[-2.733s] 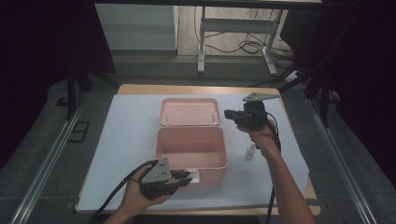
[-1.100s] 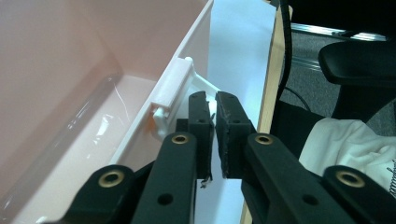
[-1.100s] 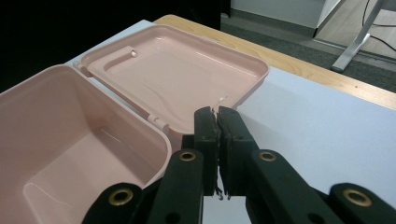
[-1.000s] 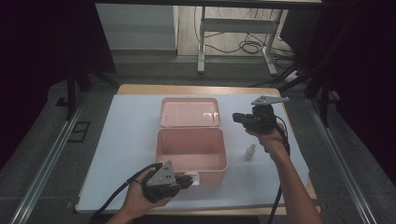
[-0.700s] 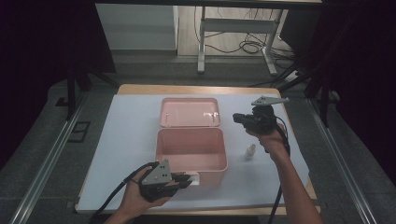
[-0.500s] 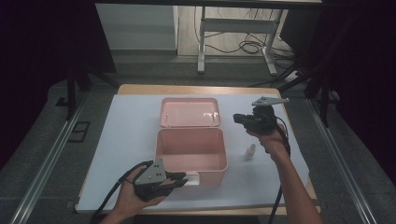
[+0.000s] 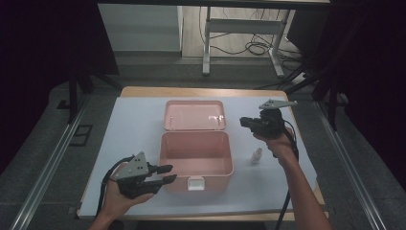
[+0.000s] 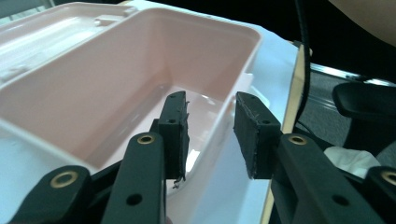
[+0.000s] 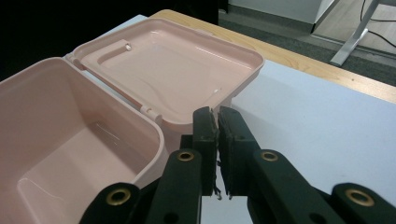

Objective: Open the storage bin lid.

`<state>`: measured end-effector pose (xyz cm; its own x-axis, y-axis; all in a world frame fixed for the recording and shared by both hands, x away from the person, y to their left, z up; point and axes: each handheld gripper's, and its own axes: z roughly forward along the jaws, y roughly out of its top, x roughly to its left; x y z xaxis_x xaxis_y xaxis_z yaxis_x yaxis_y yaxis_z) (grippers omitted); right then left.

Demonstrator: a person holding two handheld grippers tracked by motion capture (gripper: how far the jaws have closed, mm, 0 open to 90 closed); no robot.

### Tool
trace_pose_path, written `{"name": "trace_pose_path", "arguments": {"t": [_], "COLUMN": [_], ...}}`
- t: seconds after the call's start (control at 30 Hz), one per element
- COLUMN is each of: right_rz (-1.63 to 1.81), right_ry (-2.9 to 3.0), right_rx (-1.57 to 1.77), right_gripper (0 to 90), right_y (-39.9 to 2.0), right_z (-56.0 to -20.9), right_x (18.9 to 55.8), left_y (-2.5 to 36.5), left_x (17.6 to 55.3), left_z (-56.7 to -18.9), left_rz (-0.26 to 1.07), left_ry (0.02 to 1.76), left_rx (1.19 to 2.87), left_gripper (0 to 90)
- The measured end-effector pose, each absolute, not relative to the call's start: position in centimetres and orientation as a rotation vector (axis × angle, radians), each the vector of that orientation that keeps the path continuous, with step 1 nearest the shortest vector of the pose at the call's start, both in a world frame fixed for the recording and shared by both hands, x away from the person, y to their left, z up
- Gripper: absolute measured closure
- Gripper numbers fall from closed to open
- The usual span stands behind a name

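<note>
A pink plastic box (image 7: 196, 155) stands open and empty mid-table, its lid (image 7: 195, 115) folded back flat behind it. My left gripper (image 7: 167, 173) hovers at the box's front left corner. Its jaws have just been opening and are open, with nothing pressed between the pads. In the left gripper view the left gripper (image 8: 211, 100) looks over the box (image 8: 116, 79) wall into its interior. My right gripper (image 7: 244, 120) is held up right of the lid, shut and empty. The right gripper view shows the right gripper (image 9: 215, 112) aimed at the lid (image 9: 173, 74) corner beside the box (image 9: 70, 130). A small white bottle (image 7: 257, 155) stands right of the box.
A white sheet (image 7: 134, 124) covers the wooden table (image 7: 191, 91). The box's white latch (image 7: 195, 182) hangs at its front wall. Metal rails (image 7: 52, 158) run along both sides of the table. A desk frame (image 7: 239, 28) and cables sit on the floor beyond.
My left gripper has drawn back to the left from the box's front latch, and its jaws have spread apart. The right gripper has stayed where it was.
</note>
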<state>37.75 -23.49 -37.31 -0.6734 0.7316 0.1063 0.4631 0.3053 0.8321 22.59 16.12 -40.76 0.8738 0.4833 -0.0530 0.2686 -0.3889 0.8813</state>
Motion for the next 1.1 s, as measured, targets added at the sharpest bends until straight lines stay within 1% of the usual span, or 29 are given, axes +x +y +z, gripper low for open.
{"name": "trace_pose_path", "arguments": {"t": [0.4,0.67,0.9,1.1], "right_rz": [1.298,1.296,1.292,1.292], "right_ry": [2.289,2.290,2.289,2.291], "right_rx": [1.084,1.085,1.082,1.085], "right_gripper": [84.9,85.0,84.9,84.0], "right_y": [-23.7,-23.6,-23.6,-23.6], "right_z": [-37.4,-37.4,-37.4,-37.5], "right_x": [37.7,37.8,37.8,37.7], "left_y": [20.2,22.3,22.8,22.8], "left_x": [23.9,25.7,26.9,27.4], "left_z": [-40.9,-42.6,-44.4,-44.9], "left_rz": [0.307,0.354,0.384,0.390], "left_ry": [0.694,0.825,0.903,0.922], "left_rx": [1.936,1.935,1.970,1.976], "left_gripper": [59.9,53.5,51.0,50.7]}}
